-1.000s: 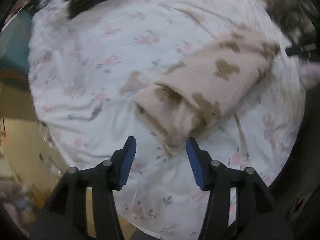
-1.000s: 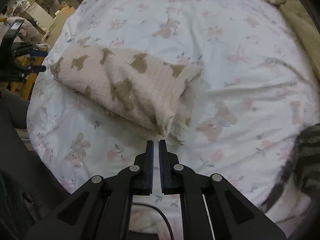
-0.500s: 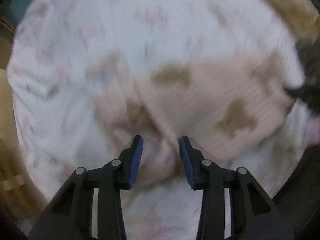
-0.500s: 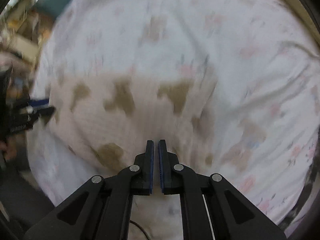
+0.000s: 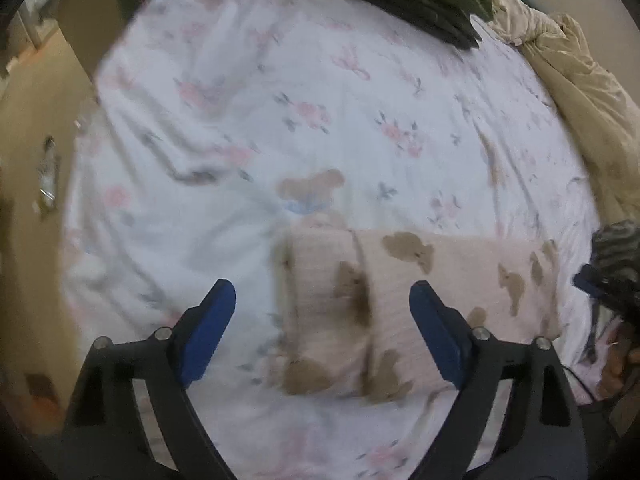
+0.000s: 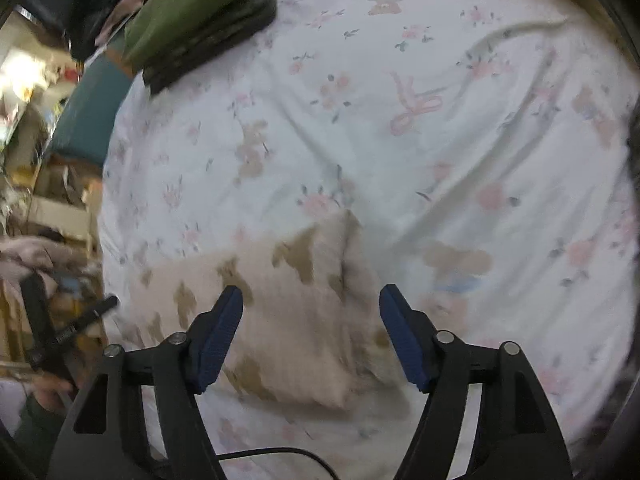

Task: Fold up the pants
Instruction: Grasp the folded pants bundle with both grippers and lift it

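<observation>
I am holding both grippers over the bed [image 5: 248, 92], and both are gaping wide with nothing between the pads. The pants [image 5: 400, 300] are lying folded into a compact pink bundle on the sheet, their long axis running across my left gripper [image 5: 322, 312], stretching off toward the right one. From the right gripper [image 6: 311, 322], the pants [image 6: 288, 312] are sitting just ahead and leftward. Blur is smearing the edges, so I am only guessing the left gripper is nearer the open end.
</observation>
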